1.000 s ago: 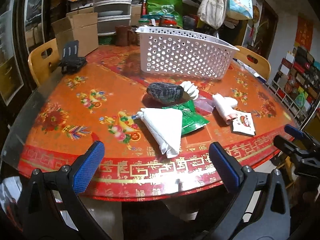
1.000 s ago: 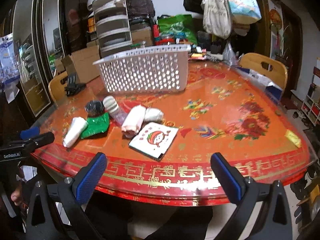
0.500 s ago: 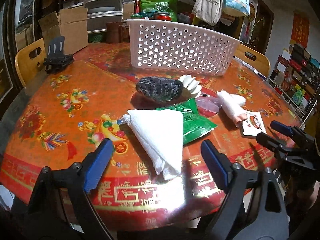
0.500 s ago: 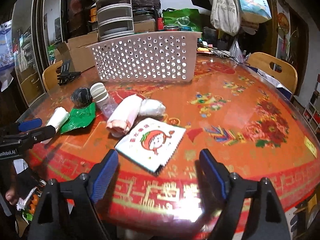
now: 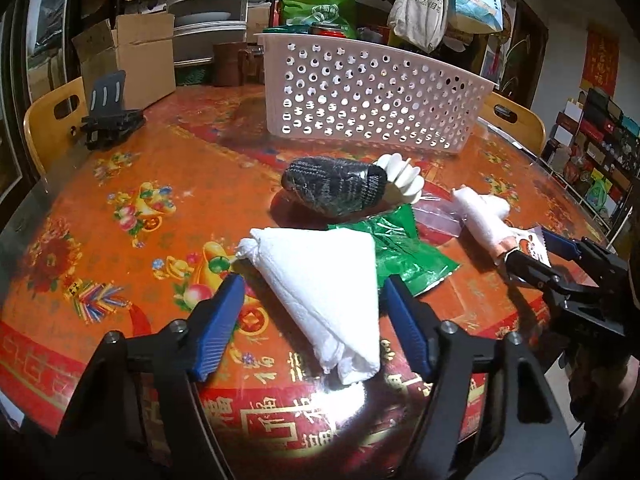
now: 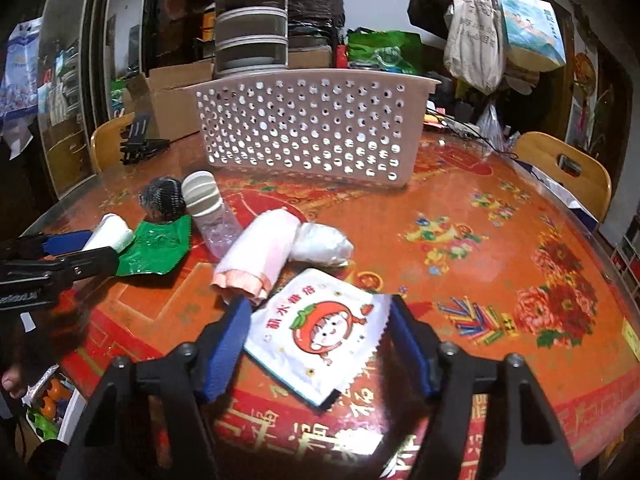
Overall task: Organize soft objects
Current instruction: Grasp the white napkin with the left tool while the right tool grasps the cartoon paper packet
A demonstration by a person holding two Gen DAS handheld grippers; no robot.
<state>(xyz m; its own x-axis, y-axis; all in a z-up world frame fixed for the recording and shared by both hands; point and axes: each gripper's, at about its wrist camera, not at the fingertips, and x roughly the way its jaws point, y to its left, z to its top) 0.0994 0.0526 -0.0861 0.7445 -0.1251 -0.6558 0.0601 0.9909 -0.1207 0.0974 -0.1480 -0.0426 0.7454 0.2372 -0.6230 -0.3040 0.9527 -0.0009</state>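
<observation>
On the red patterned counter [image 5: 132, 184], near its front edge, the soft things lie in a loose cluster. The left gripper [image 5: 314, 320] has its jaws spread wide on either side of a folded white cloth [image 5: 324, 276], one blue pad on each flank, neither pad clearly pressing it. Just beside the cloth on its right lies a green foil packet [image 5: 408, 252], partly tucked under the cloth's edge. Behind these sits a dark knitted roll [image 5: 334, 186], touching a stack of white round pads [image 5: 402, 180] in a clear sleeve.

The right gripper [image 6: 320, 344] likewise has its jaws spread, straddling a white sachet [image 6: 320, 336] printed with a red cartoon tomato face; the sachet lies flat between the pads. Touching the sachet's far corner is a pale pink rolled cloth [image 6: 260, 258], with a white bundle [image 6: 324, 242] against its far end.

A white perforated basket [image 5: 372, 96] stands farther back, well apart from the cluster. A black phone stand [image 5: 110, 118] rests at the counter's left edge.
</observation>
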